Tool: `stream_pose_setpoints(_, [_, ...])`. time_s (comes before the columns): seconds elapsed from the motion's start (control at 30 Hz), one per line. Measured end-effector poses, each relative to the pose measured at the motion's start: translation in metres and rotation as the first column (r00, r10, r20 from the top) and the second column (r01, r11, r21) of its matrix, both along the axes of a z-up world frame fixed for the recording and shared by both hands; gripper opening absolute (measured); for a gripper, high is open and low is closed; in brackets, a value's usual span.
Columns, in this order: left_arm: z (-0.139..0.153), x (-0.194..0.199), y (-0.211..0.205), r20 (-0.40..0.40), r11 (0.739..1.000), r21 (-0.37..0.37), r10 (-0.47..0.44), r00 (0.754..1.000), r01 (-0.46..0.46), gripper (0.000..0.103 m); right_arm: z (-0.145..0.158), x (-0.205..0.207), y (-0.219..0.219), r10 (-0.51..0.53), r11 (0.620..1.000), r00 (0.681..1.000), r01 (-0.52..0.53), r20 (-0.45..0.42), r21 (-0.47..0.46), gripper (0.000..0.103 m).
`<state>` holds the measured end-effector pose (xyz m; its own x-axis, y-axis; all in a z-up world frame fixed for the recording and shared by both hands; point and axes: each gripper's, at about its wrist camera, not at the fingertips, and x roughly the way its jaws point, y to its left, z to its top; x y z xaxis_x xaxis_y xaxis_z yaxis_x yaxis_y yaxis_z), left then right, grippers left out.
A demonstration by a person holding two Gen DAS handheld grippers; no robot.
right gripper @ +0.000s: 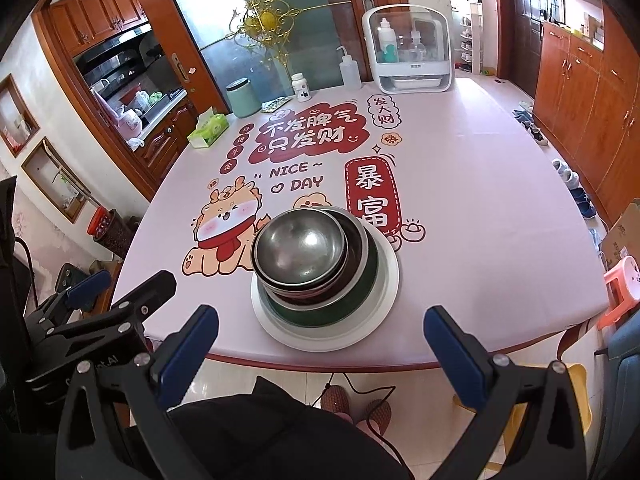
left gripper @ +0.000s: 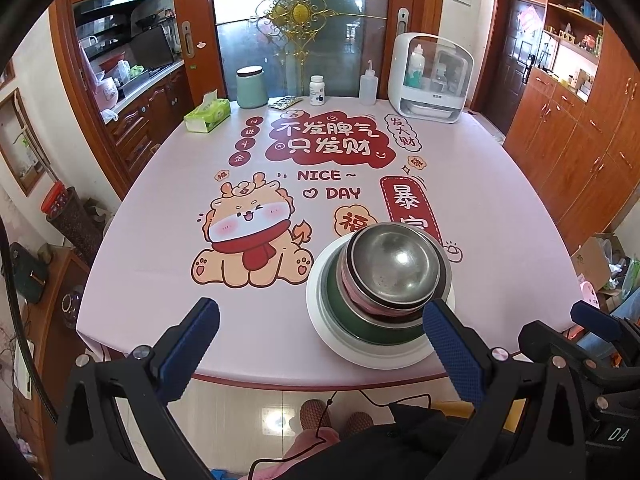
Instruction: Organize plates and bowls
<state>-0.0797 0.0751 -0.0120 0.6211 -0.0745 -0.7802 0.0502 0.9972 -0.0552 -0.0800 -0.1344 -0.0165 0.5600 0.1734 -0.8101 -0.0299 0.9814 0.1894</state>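
Your dishes sit in one pile near the front edge of the pink table [right gripper: 480, 200], at about 6 o'clock on it. A big white plate [right gripper: 384, 300] is at the bottom, then a green bowl [right gripper: 320, 314], then smaller bowls, with a shiny steel bowl [right gripper: 298, 246] on top. The top bowls lean toward 9 o'clock, so a bump could make them slide off. The pile is close to the edge too, so a push toward you could tip it to the floor. Your left gripper [left gripper: 320, 344] and right gripper [right gripper: 320, 348] are both wide apart and hold nothing. Far off at 12 o'clock stand a white bottle cabinet [right gripper: 408, 80], a green canister [right gripper: 242, 100] and a tissue pack [right gripper: 208, 130]. Nothing blocks you.
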Motion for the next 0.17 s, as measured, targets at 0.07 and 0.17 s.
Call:
stream_pose_setpoints(0.07, [0.0, 0.0002, 0.0004, 0.0, 1.0, -0.001, -0.002, 1.0, 0.002, 0.101, -0.0005, 0.0011, -0.0017, 0.004, 1.0, 1.0, -0.004, 0.0, 0.002, 0.103])
stream_pose_setpoints(0.17, [0.0, 0.0004, 0.0012, 0.0, 1.0, -0.001, -0.002, 1.0, 0.002, 0.101, -0.0004, -0.0002, -0.0011, 0.004, 1.0, 1.0, -0.004, -0.002, 0.003, 0.103])
